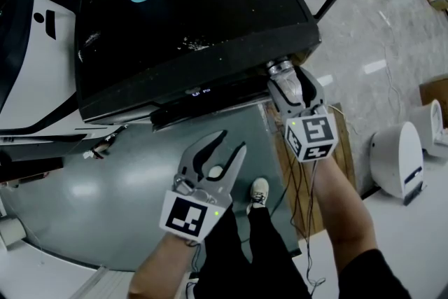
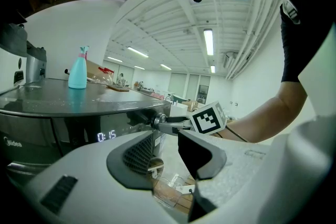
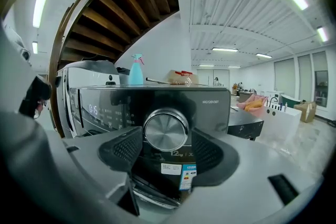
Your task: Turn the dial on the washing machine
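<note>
Right claw (image 3: 167,148) open astride dial (image 3: 166,130), likely stiff slick metal, pinch rim at 3 and 9 o'clock; left claw (image 2: 167,157) open.

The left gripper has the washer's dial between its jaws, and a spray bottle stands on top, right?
No: the right gripper has the dial between its jaws, per the right gripper view. The spray bottle does stand on the washer.

Dial (image 3: 166,130) looks brushed metal; washing machine (image 1: 196,17) top glossy black.

Left hand-held gripper (image 1: 233,140), right hand-held gripper (image 1: 281,72) grey; black trousers (image 1: 245,248).
</note>
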A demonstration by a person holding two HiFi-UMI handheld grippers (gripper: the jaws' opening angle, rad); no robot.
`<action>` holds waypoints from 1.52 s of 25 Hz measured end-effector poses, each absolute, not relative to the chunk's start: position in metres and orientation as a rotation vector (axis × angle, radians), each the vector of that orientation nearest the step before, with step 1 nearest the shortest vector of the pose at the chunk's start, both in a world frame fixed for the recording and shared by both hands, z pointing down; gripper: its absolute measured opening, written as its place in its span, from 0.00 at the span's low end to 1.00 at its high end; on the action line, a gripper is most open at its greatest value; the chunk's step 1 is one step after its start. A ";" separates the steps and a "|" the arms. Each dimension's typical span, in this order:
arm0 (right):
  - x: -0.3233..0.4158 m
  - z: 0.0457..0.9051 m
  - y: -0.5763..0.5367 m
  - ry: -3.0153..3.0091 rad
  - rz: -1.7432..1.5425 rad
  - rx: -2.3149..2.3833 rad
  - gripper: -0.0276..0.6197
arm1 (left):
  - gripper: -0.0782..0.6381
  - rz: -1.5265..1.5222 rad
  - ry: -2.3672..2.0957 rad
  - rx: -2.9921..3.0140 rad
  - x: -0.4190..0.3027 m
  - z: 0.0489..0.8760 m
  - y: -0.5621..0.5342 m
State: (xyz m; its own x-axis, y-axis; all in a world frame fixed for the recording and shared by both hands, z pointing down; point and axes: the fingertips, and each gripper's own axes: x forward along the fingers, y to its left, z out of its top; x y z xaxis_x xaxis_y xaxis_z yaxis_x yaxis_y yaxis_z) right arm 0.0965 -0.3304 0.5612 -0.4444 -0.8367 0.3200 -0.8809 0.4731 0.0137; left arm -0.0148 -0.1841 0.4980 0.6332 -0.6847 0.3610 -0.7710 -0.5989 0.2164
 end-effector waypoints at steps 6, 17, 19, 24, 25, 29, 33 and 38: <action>0.091 0.558 -0.327 -2.348 0.063 1.410 0.49 | 0.29 0.338 -1.162 2.505 -0.016 0.498 -0.184; 0.087 0.559 -0.330 -2.259 -0.133 1.382 0.46 | 0.29 0.343 -1.160 2.494 -0.019 0.507 -0.186; 0.087 0.559 -0.330 -2.260 -0.128 1.389 0.46 | 0.29 0.343 -1.160 2.498 -0.020 0.507 -0.187; 0.088 0.559 -0.331 -2.317 -0.005 1.429 0.46 | 0.29 0.341 -1.159 2.498 -0.020 0.507 -0.189; 0.089 0.559 -0.332 -2.339 0.047 1.440 0.46 | 0.29 0.341 -1.157 2.499 -0.020 0.507 -0.189; 0.092 0.558 -0.336 -2.459 0.220 1.479 0.46 | 0.29 0.336 -1.152 2.501 -0.018 0.506 -0.189; 0.094 0.558 -0.336 -2.491 0.305 1.494 0.46 | 0.29 0.332 -1.148 2.498 -0.017 0.506 -0.188; 0.094 0.558 -0.335 -2.468 0.247 1.485 0.47 | 0.29 0.333 -1.150 2.497 -0.017 0.506 -0.188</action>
